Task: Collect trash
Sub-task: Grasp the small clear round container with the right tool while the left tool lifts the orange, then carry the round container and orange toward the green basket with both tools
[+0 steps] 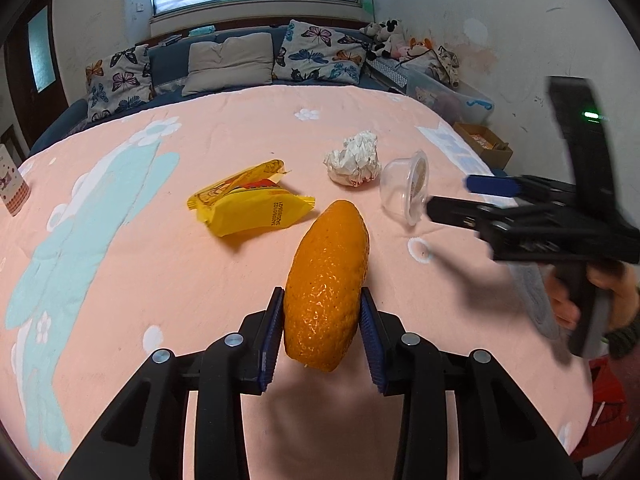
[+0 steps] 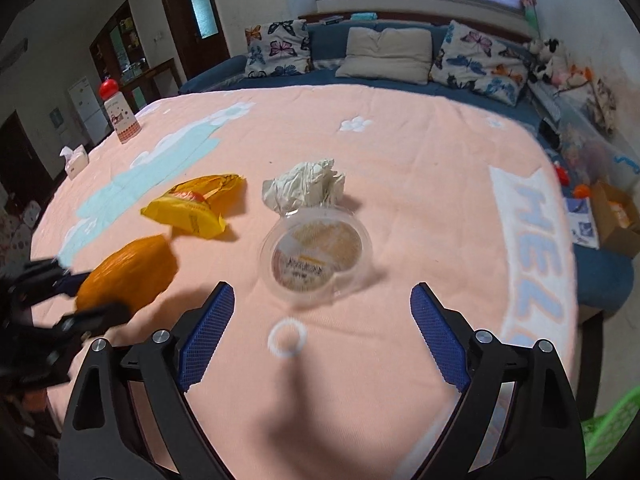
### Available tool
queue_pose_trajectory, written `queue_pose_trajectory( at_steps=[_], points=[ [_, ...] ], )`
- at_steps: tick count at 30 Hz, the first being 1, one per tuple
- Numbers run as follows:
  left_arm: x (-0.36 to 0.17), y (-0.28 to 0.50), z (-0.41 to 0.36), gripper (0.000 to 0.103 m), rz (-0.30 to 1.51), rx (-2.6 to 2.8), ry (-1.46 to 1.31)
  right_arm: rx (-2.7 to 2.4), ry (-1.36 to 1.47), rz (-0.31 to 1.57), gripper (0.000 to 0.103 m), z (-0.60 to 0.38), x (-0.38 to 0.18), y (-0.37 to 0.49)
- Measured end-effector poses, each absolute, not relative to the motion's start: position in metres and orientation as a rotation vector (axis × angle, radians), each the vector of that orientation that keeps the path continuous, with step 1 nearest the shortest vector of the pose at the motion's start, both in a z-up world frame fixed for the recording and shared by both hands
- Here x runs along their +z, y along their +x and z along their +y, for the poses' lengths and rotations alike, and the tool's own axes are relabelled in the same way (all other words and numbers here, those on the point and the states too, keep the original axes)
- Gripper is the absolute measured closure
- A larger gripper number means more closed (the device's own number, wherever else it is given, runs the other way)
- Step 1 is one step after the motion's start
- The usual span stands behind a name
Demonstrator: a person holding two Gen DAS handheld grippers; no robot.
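My left gripper (image 1: 322, 306) is shut on an orange peel (image 1: 326, 280), which hangs above the pink blanket (image 1: 160, 280); the same peel (image 2: 128, 270) shows at the left of the right wrist view. On the blanket lie a yellow snack wrapper (image 1: 250, 208), a crumpled white paper ball (image 1: 354, 158) and a clear plastic cup (image 1: 406, 186) on its side. My right gripper (image 2: 322, 300) is open just short of the plastic cup (image 2: 316, 254), nothing between its fingers. The paper ball (image 2: 306, 188) and wrapper (image 2: 192, 206) lie beyond.
A patterned canister with a red lid (image 2: 118, 114) and a tissue box (image 2: 76, 162) stand at the blanket's far left. Butterfly cushions (image 2: 280, 48) line the blue sofa behind. A green basket (image 2: 612, 436) sits at the lower right. A cardboard box (image 1: 486, 142) lies right of the bed.
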State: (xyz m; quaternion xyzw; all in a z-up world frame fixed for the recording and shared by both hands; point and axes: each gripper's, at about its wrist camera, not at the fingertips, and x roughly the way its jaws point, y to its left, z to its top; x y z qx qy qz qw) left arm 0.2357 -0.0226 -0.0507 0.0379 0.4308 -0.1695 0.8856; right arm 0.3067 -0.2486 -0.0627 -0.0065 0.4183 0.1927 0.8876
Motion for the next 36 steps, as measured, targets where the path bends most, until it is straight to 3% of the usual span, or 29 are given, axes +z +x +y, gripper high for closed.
queue_pose_trajectory(
  at_steps=[11,16,36],
  points=[
    [-0.035,0.22,-0.013,0.067,0.864,-0.353,0.068,0.414,-0.012,0.906,0.015,-0.234,-0.077,0.333],
    [-0.035,0.217,-0.012,0.068,0.868,-0.35,0.06,0.425,-0.001,0.926,0.034,-0.232,-0.081,0.334],
    [-0.023,0.187,-0.051,0.068,0.846,-0.429,0.066,0.3,0.041,0.861,0.034,-0.293,-0.044,0.236]
  ],
)
